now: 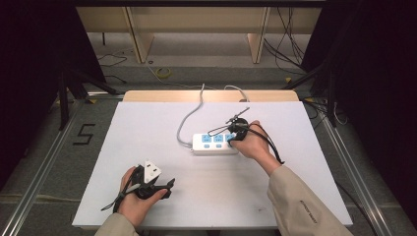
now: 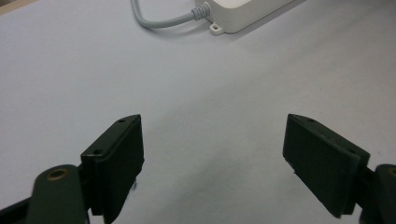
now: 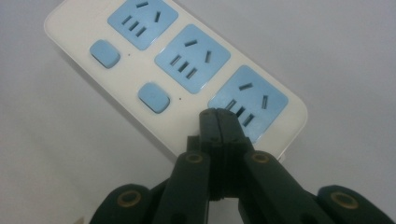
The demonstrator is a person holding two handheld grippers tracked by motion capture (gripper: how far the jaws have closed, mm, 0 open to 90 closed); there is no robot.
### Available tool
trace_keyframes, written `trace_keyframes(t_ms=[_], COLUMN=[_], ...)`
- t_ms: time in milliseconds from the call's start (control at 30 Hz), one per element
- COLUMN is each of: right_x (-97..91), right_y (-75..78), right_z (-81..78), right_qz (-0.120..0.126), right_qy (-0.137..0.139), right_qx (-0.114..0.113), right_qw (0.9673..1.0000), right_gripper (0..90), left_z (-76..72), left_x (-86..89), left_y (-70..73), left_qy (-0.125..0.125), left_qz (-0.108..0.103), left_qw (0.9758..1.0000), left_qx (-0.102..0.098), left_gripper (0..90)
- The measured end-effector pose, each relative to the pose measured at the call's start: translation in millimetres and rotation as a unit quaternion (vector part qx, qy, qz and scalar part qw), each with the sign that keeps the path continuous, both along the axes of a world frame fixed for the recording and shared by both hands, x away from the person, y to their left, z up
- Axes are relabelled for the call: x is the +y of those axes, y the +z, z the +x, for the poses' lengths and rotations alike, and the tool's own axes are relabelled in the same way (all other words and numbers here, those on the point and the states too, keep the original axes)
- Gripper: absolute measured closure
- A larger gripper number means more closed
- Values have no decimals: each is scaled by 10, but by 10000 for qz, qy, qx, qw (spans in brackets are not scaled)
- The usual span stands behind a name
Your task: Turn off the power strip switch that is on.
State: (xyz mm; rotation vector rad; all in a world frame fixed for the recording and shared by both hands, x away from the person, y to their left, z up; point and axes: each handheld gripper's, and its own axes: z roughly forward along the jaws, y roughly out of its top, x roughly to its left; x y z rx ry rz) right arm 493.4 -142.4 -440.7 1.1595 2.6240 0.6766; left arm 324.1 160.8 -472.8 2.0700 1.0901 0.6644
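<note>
A white power strip [image 1: 214, 143] with three blue sockets lies flat at the table's centre, its grey cable [image 1: 187, 122] running to the far edge. My right gripper [image 1: 231, 139] is shut, nothing between its jaws. Its joined tips [image 3: 217, 114] press down on the strip [image 3: 126, 79] beside the last socket, in line with two blue switches [image 3: 153, 97]. My left gripper [image 1: 166, 188] is held near the front left of the table, away from the strip. It stands open [image 2: 212, 154] over bare table, with a corner of the strip [image 2: 247, 11] far ahead.
The white table top [image 1: 147, 123] has bare room on both sides of the strip. Beyond its wooden far edge [image 1: 162, 95] lie floor cables and wooden frame legs [image 1: 140, 39]. Dark stands [image 1: 64, 93] flank the table.
</note>
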Motion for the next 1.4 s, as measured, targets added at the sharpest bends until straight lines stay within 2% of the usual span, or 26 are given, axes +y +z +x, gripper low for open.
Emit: trace_keyframes(t_ms=[767, 1400], right_x=[1, 17], right_y=[-1, -1], right_z=[-1, -10], right_qz=[33, -39], right_qy=[-18, 39], right_qx=[-14, -86], right_qw=[10000, 9999], right_gripper=[900, 900], left_z=[6, 11], left_x=[7, 9], left_y=[-1, -5], left_qy=[-1, -1], left_qz=[-2, -9], left_qw=[10000, 10000], left_qx=[-3, -2], left_gripper=[203, 203])
